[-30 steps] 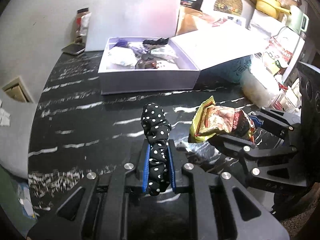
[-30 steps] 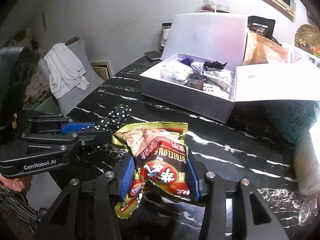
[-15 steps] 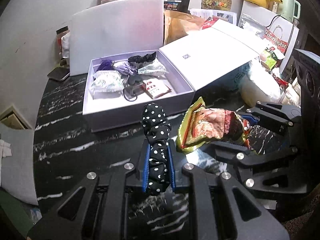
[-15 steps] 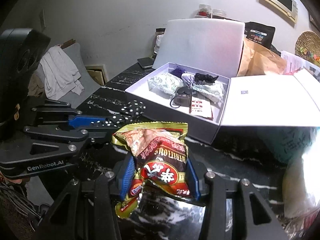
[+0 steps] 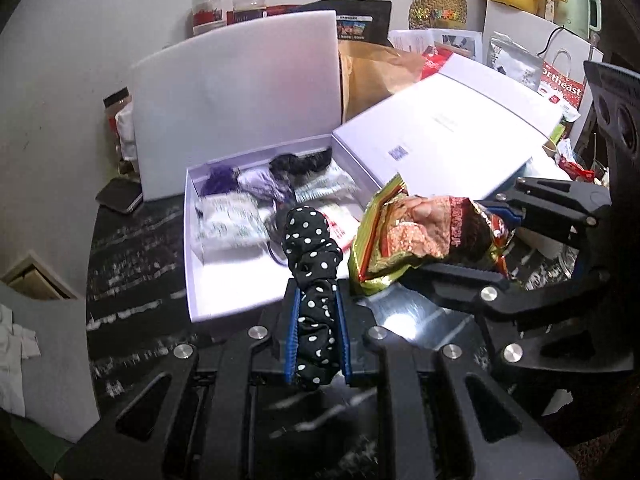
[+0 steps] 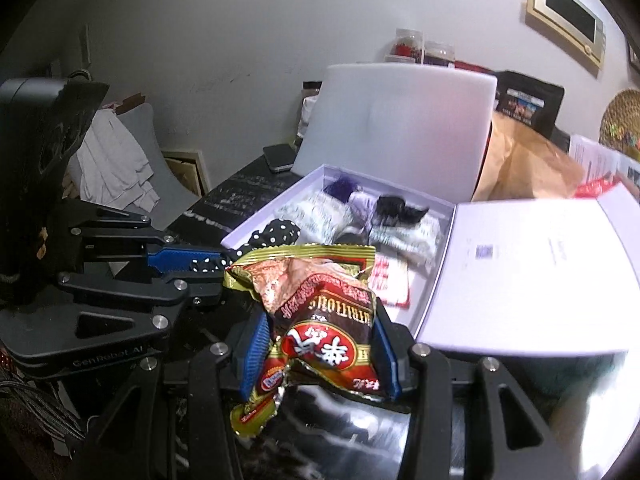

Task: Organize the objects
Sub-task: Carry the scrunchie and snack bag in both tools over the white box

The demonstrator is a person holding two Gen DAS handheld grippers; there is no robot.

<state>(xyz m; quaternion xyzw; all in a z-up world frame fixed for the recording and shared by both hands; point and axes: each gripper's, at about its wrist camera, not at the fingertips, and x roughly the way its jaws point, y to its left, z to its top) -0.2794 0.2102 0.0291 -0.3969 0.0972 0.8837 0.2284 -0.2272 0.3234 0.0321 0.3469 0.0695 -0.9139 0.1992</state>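
My left gripper (image 5: pixel 316 304) is shut on a black scrunchie with white dots (image 5: pixel 314 264), whose free end hangs over the near edge of the open white box (image 5: pixel 192 248). Just to its right, my right gripper (image 6: pixel 320 320) is shut on a red and gold snack packet (image 6: pixel 320 312), also at the box's near wall (image 6: pixel 240 236). The box holds several soft pouches, a purple item and a black hair tie (image 5: pixel 300 162). Its lid (image 5: pixel 440 136) lies open to the right. In the right wrist view the left gripper (image 6: pixel 216 262) and the scrunchie (image 6: pixel 276 232) show at left.
A white foam board (image 5: pixel 240 92) stands behind the box. A phone (image 5: pixel 120 200) lies at the back left of the black marble table (image 5: pixel 132 260). Brown paper bag (image 5: pixel 376 76), jars and packets crowd the back and right. A chair with white cloth (image 6: pixel 116 164) stands to the left.
Both grippers have moved forward and up toward the box, each with its item still gripped; the box looms larger and now sits directly under the scrunchie and the packet tips.
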